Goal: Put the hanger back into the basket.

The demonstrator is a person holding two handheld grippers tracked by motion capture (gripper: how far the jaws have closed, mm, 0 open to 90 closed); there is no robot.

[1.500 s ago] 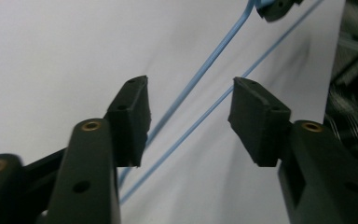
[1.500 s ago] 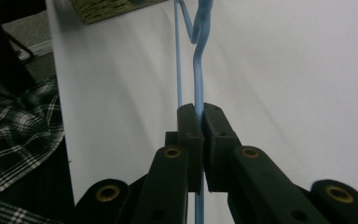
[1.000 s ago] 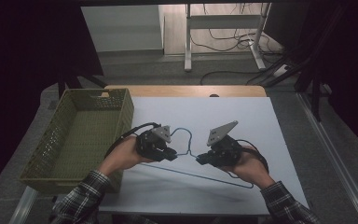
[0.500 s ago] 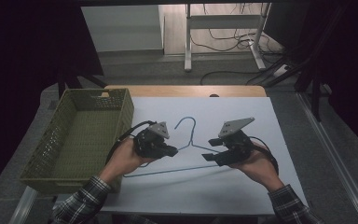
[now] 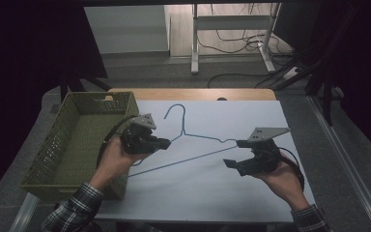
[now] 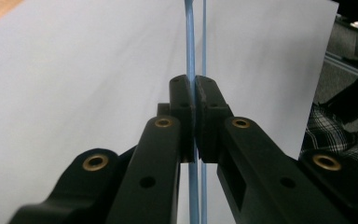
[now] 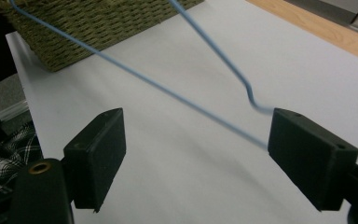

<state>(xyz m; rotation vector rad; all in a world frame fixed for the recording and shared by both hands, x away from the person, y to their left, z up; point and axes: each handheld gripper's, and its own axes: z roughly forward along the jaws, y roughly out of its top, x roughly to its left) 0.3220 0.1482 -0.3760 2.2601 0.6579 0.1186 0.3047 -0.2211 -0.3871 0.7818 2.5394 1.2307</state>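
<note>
Blue wire hanger (image 5: 193, 145), clamped in left gripper (image 5: 162, 143) beside woven basket (image 5: 63, 145); right gripper (image 5: 233, 154), jaws just opening, stands apart at its end.

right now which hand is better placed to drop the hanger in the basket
Left. The left gripper is shut on the blue wire hanger beside the green woven basket; the right gripper, farther away, has just opened, its pads off the wire.

There is one blue wire hanger (image 5: 193, 140), one green woven basket (image 5: 65, 145) and one white table sheet (image 5: 212, 188). Two grippers are present, the left gripper (image 5: 166, 143) and the right gripper (image 5: 234, 154).
</note>
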